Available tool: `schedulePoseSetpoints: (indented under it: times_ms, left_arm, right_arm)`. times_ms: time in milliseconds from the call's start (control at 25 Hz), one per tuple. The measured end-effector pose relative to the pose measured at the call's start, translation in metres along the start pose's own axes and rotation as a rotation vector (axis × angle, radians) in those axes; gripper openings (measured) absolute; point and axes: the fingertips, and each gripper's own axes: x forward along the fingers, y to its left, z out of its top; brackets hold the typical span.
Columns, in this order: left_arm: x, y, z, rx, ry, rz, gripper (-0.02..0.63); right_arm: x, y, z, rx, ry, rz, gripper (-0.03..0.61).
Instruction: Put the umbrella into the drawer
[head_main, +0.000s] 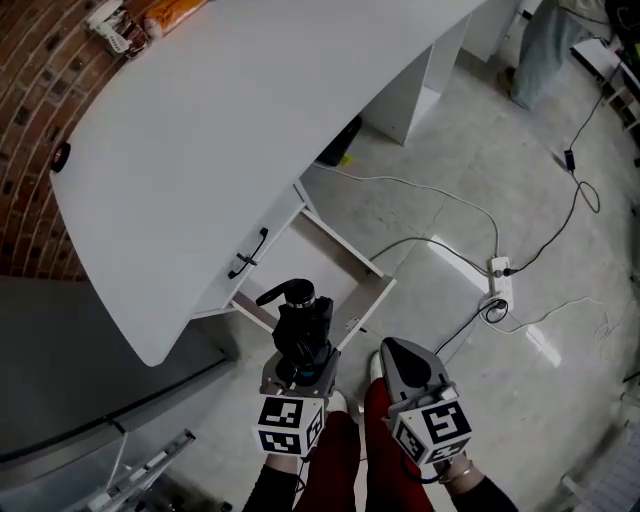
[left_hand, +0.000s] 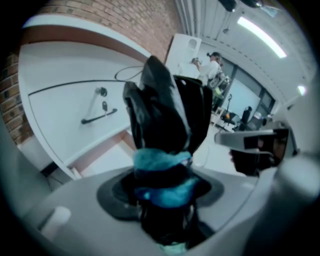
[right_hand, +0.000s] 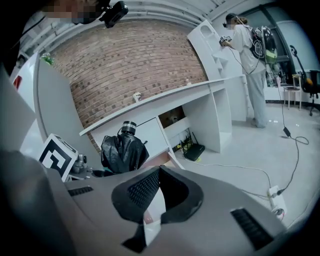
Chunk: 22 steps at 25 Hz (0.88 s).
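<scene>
Overhead, the head view shows the left gripper (head_main: 301, 355) held low in front of the white bench (head_main: 230, 130), clenched on a folded black umbrella (head_main: 303, 318). The umbrella stands upright from the jaws over the near edge of the open drawer (head_main: 325, 262), not resting inside it. The right gripper (head_main: 399, 352) hangs just beside it, over the floor, pointing the same way.

Close up, the left gripper view shows what the head view cannot: teal pads (left_hand: 159, 161) pressed against the umbrella's (left_hand: 165, 110) crumpled fabric. It also shows a bar handle (left_hand: 98, 118) on the drawer front above the opening.

From the side, the right gripper view shows the right gripper's (right_hand: 159, 172) ribbed pads closed to a point with nothing held. To their left are the umbrella (right_hand: 122, 150) and its ringed handle end (right_hand: 128, 126). Only this view shows the brick wall (right_hand: 130, 65) full on, a black box (right_hand: 195, 151) under the bench, and a person (right_hand: 248, 50) standing at a far cabinet.
</scene>
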Motion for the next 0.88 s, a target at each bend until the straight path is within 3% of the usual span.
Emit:
schedulePoseSetpoints:
  times_ms: [360, 880]
  left_arm:
    - [0.054, 0.021, -0.017, 0.002, 0.074, 0.054, 0.253]
    - [0.126, 0.055, -0.03, -0.025, 0.148, 0.102, 0.253]
  right_arm:
    - [0.05, -0.019, -0.039, 0.012, 0.087, 0.047, 0.002]
    - [0.101, -0.043, -0.075, 0.045, 0.136, 0.056, 0.002]
